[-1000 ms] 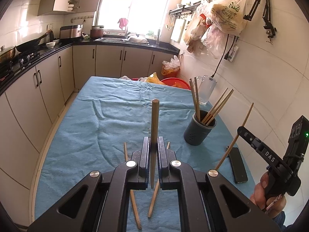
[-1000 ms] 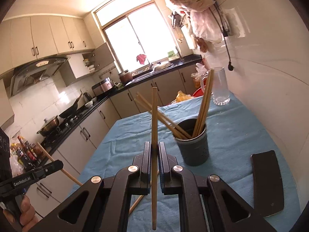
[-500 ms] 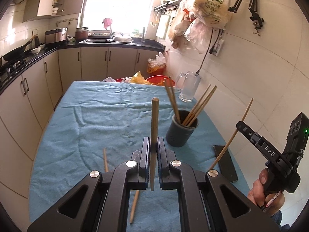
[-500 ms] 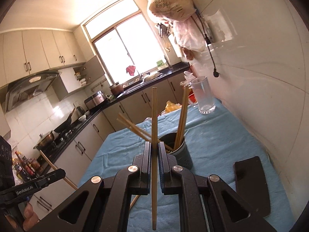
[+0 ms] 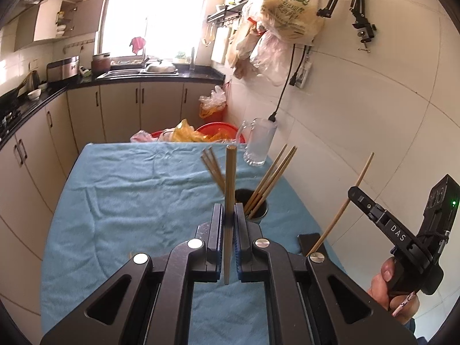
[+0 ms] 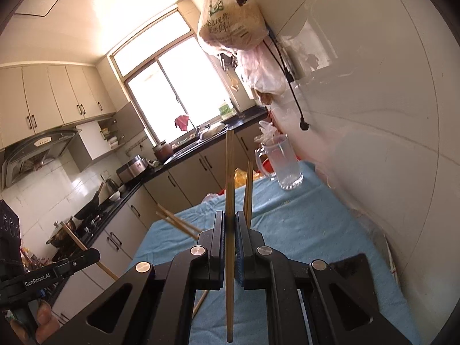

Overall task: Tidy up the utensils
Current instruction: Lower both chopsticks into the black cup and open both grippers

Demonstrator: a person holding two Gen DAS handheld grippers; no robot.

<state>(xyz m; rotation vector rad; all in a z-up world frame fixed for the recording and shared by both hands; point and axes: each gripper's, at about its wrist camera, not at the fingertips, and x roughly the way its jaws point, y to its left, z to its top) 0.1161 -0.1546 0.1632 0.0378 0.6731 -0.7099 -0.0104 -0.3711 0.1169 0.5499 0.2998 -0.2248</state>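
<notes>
My left gripper (image 5: 229,214) is shut on a wooden chopstick (image 5: 230,178) held upright, just in front of and above the dark holder cup (image 5: 260,211), which holds several chopsticks (image 5: 270,178). My right gripper (image 6: 229,222) is shut on another chopstick (image 6: 230,189), also upright; the cup is hidden behind its jaws, with only chopsticks (image 6: 247,192) sticking out. The right gripper also shows in the left wrist view (image 5: 355,194) at the right, holding its chopstick (image 5: 348,201) at a slant. The left gripper shows in the right wrist view (image 6: 92,254) at the lower left.
The table has a blue cloth (image 5: 138,189). A glass mug (image 5: 258,143) stands at the far right by the tiled wall. A black phone-like slab (image 6: 350,267) lies on the cloth at the right. A loose chopstick (image 6: 199,303) lies on the cloth. Red basins (image 5: 218,130) sit beyond the table.
Both grippers have moved forward toward the holder cup, each still holding its chopstick. The cup now sits right behind the jaws in both views. The right view has tilted.
</notes>
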